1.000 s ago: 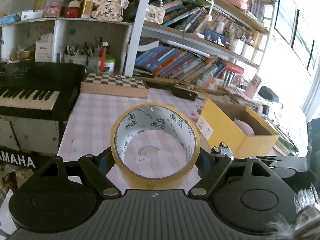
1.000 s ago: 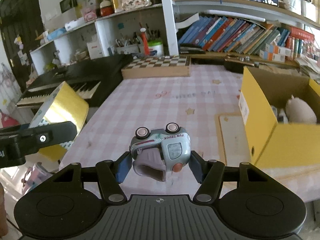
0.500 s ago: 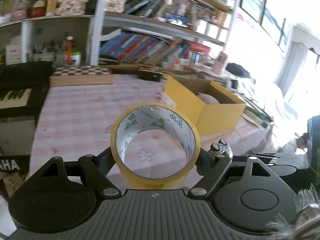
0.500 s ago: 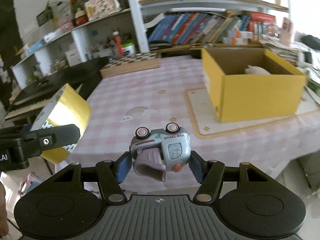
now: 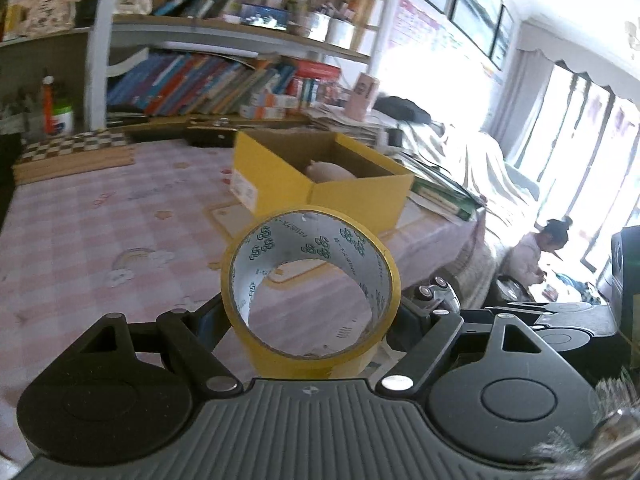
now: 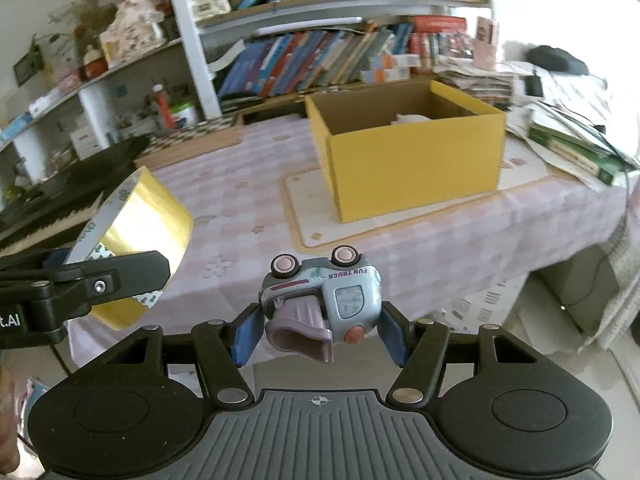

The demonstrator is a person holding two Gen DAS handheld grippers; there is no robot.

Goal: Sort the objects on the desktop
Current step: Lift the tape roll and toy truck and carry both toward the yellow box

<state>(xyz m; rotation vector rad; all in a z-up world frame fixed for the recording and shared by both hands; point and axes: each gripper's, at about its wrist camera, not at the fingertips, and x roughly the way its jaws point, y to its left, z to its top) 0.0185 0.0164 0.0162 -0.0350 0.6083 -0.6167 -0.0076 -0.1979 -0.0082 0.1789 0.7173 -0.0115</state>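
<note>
Our left gripper (image 5: 310,312) grips the tape roll (image 5: 310,280); our right gripper (image 6: 320,326) grips the toy truck (image 6: 320,296). We should carry both above the yellow box (image 6: 412,164) rim, then let go inside.

"FUN TRUCK" reads clearly along the side of the toy truck (image 6: 320,300), while ".AI" shows in white on the left gripper (image 6: 76,284) body at the frame edge.

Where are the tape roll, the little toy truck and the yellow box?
tape roll (image 5: 256,354): left wrist view, yellow outer band.
toy truck (image 6: 348,298): right wrist view, grey-blue body.
yellow box (image 6: 416,164): right wrist view, front wall.
</note>
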